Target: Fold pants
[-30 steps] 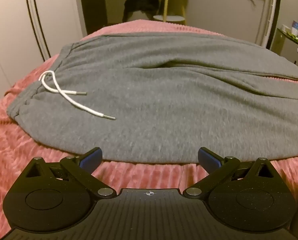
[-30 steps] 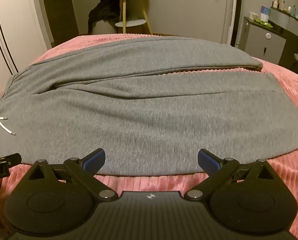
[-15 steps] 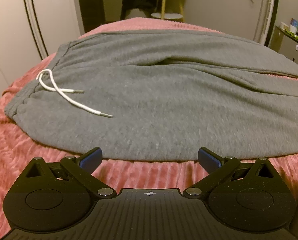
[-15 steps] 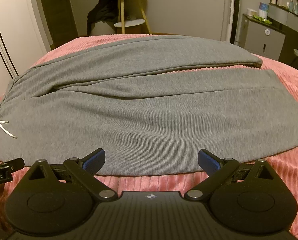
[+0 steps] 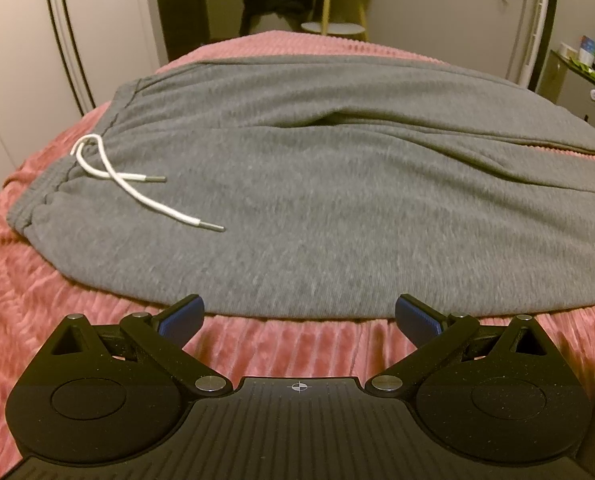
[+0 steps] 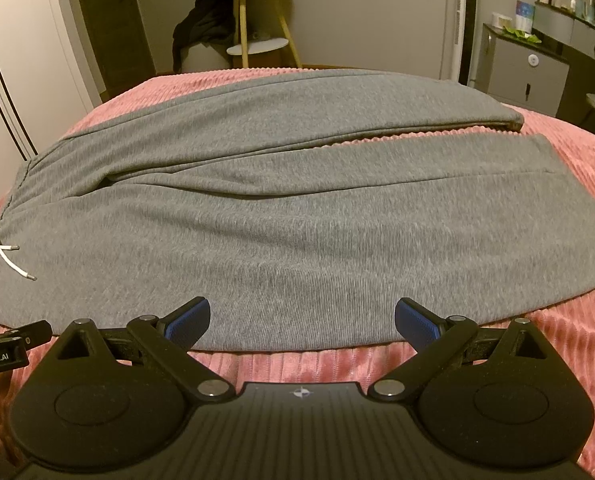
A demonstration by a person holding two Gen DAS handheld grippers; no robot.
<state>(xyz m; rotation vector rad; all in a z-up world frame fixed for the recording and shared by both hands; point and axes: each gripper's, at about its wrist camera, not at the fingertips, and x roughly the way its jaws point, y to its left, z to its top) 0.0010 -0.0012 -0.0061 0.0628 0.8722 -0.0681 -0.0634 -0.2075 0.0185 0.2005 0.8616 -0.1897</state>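
The grey pants are spread flat across my pink ribbed bedspread, waistband off to the left with the white drawstring lying loose on top, and the two legs running out to the right with a thin strip of blanket showing between them. My left gripper and right gripper both hang at the near edge of the fabric, jaws spread wide with nothing in them. Behind the bed there's a wooden side table.

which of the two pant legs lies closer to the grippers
The front leg of the grey sweatpants; its long edge lies just past both open hand-held grippers. The other leg lies beyond it, across a pink strip.
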